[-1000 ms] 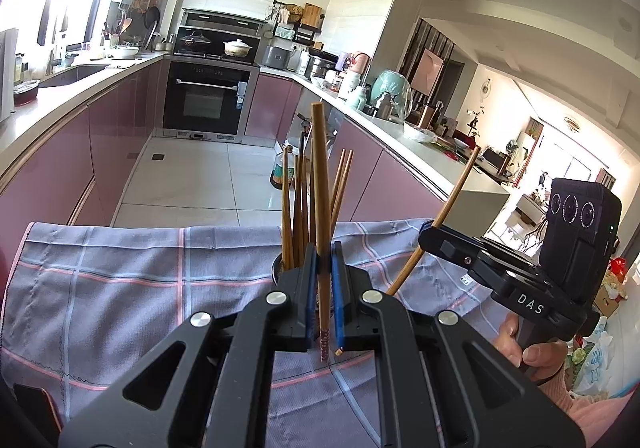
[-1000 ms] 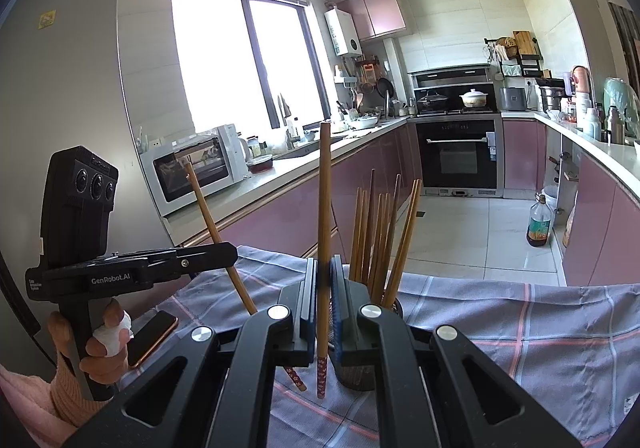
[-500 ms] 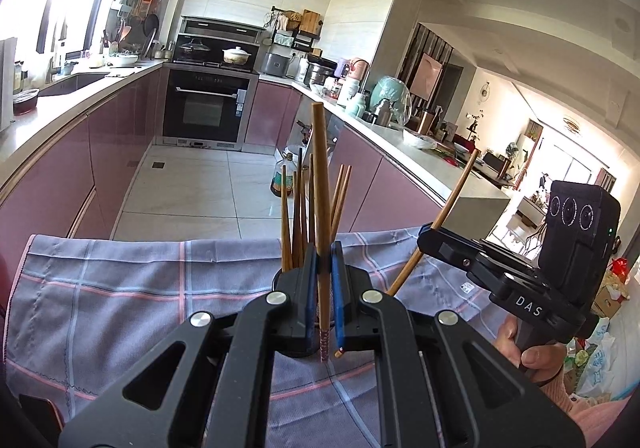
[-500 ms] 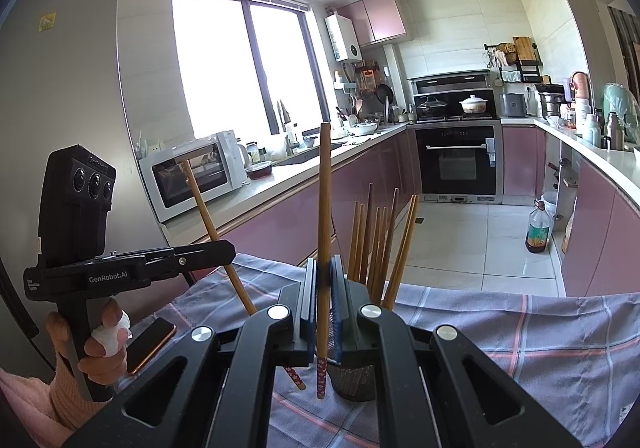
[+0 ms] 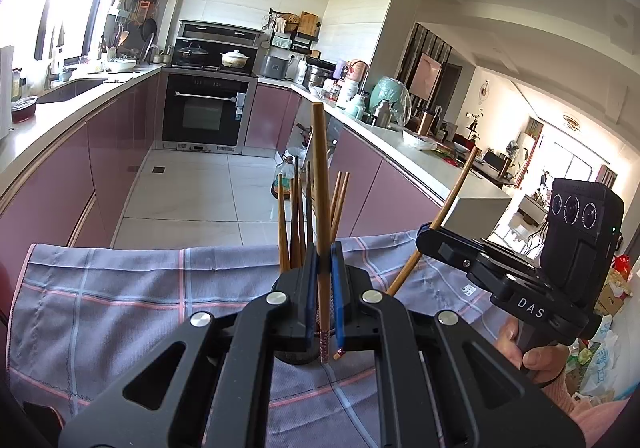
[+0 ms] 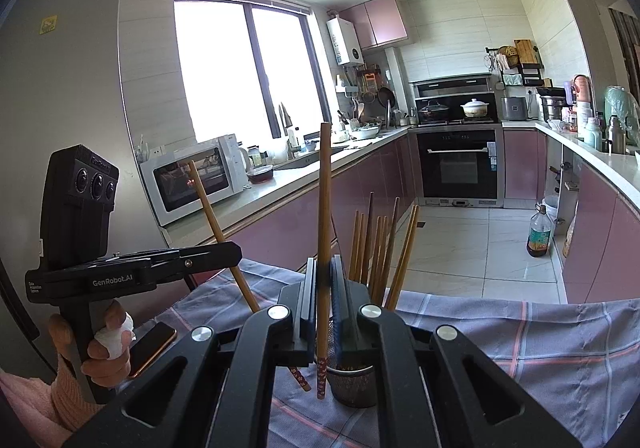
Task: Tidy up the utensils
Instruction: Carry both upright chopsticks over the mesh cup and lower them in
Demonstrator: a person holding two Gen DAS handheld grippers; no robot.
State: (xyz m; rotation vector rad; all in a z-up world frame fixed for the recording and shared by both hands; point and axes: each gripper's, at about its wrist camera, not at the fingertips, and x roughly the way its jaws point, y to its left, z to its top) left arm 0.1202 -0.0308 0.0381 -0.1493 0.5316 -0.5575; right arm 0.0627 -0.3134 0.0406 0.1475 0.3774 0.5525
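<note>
My left gripper [image 5: 323,254] is shut on an upright wooden chopstick [image 5: 320,176] with a patterned lower end. Just behind it, several chopsticks [image 5: 296,224] stand in a holder that the gripper mostly hides. In the right wrist view my right gripper [image 6: 324,266] is shut on another upright chopstick [image 6: 324,200], right beside the metal mesh holder [image 6: 354,384] and the bundle of chopsticks [image 6: 380,244] in it. Each view also shows the other gripper from the side, the right gripper [image 5: 422,238] and the left gripper [image 6: 238,248], each with its chopstick tilted.
A grey-blue checked cloth [image 5: 120,288] covers the work surface under the holder. A phone [image 6: 154,342] lies on the cloth near the left hand [image 6: 108,344]. Beyond are pink kitchen cabinets, an oven [image 5: 210,116], a microwave [image 6: 192,176] and a bottle on the floor [image 6: 540,230].
The left wrist view has shifted slightly, so the holder now sits lower behind the left gripper. Both grippers still hold their chopsticks, and the right one has hardly moved.
</note>
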